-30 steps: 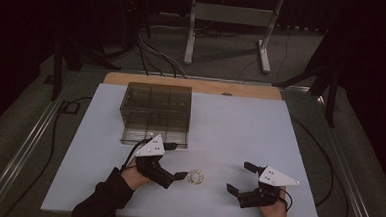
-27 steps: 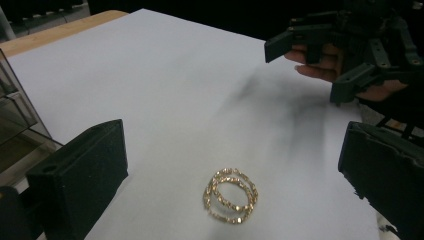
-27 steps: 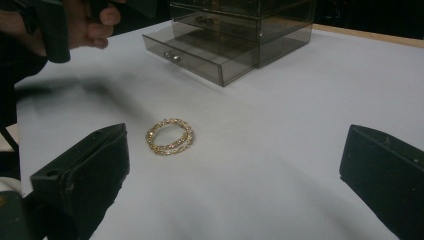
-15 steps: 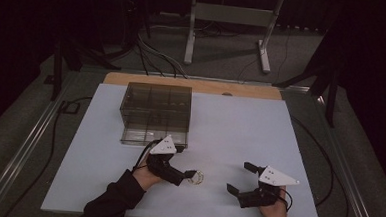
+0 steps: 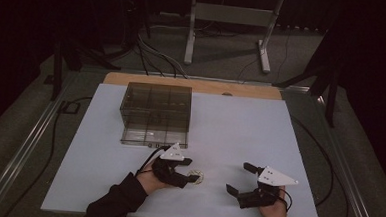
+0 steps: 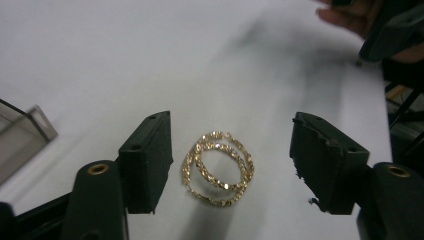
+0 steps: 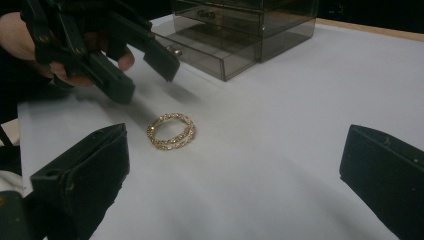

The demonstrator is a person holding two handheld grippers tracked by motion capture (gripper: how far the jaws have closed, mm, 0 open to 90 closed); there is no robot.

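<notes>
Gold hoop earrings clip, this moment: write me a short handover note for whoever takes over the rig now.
Left tool: open, jaws either side of the pair of gold hoop earrings, not yet closed on them.
Right tool: open, holding nothing, apart from the earrings at the table's near right.
Earrings lie overlapping flat on the white table.
Smoky clear drawer organizer sits further back, its bottom drawer pulled out.
Done: drawer open, left tool lined up.
Left, probably: grasp the earrings and place them in the drawer.

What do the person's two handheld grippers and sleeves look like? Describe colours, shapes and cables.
Both the left gripper and right gripper are black, with two blocky rectangular jaws, brass-coloured screw holes and a pale three-cornered plate on top. A thin dark cable trails from each. The person's dark long sleeve reaches the left wrist.
</notes>
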